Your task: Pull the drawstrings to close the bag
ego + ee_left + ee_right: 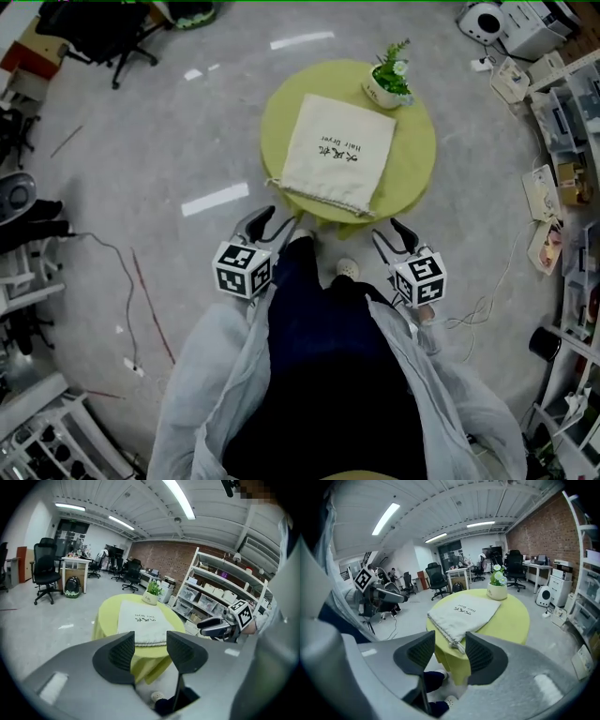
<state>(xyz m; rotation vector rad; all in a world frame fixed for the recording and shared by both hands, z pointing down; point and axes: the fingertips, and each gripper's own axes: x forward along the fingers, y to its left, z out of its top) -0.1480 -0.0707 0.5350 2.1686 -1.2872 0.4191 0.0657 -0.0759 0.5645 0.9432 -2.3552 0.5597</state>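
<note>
**Work surface.** A round yellow-green table [415, 178] stands on a grey floor [187, 141]. A cream cloth drawstring bag [339, 150] lies flat at the table's centre. Its gathered drawstring hem [319, 202] runs just inside the near edge, and a knotted cord end [457, 644] lies at the hem's right corner. A small green plant in a white pot [389, 81] sits at the far edge, just beyond the bag's far right corner.

**Grippers.** The left gripper [275, 225] is held short of the near edge, by the hem's left corner. Its jaws are parted with nothing between them (its own view shows the hem only in the background, through the gap). The right gripper [388, 236] is held short of the near edge, by the hem's right corner. Its jaws are also parted and grasp nothing. Neither gripper touches the bag or the table.

**Clearance.** Open floor surrounds the table on its left and far sides. White shelving with boxes [572, 150] lines the right side of the room. A black office chair [108, 33] stands well back at the far left, and a thin cable [117, 258] trails on the floor to the left.

**Markings.** Dark print on the bag reads "Hair Dryer". The characters beside it are probably brush script and are too small to read.
</note>
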